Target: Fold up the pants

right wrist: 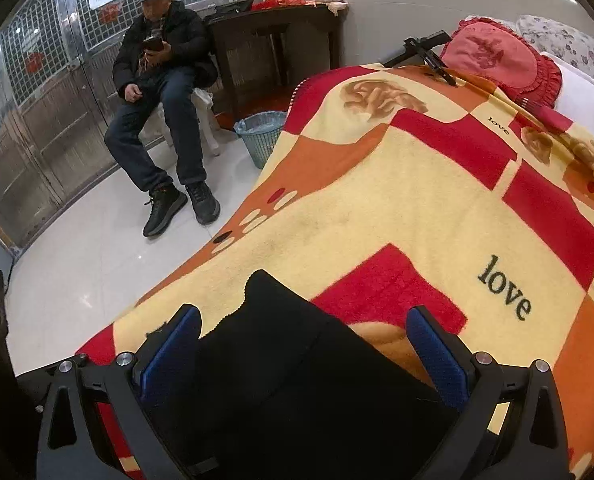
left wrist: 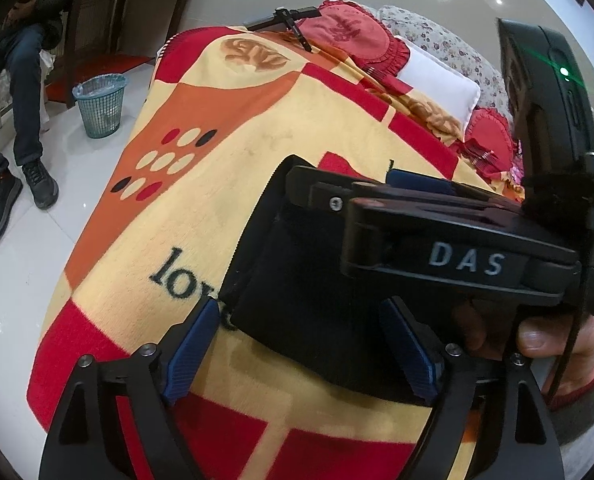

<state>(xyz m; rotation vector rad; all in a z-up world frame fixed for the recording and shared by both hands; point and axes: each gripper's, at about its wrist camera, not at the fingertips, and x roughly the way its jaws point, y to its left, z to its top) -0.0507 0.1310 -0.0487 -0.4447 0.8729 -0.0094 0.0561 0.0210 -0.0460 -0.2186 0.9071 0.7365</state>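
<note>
Black pants (left wrist: 297, 292) lie folded flat on a red, orange and yellow blanket (left wrist: 257, 128) on a bed. My left gripper (left wrist: 301, 344) is open, its blue pads on either side of the near edge of the pants. The right gripper's black body (left wrist: 437, 240), marked "DAS", is over the pants on the right in the left wrist view. In the right wrist view the pants (right wrist: 289, 368) fill the space between my right gripper's (right wrist: 309, 352) open blue pads, above the blanket (right wrist: 377, 208). Neither pad pair presses the cloth.
A man sits on a chair (right wrist: 157, 92) to the left of the bed, beside a blue waste basket (right wrist: 261, 136) on the white tiled floor. Red cushions (left wrist: 353, 36) and a white pillow (left wrist: 437, 80) lie at the bed's far end. A dark cabinet (right wrist: 273, 40) stands behind.
</note>
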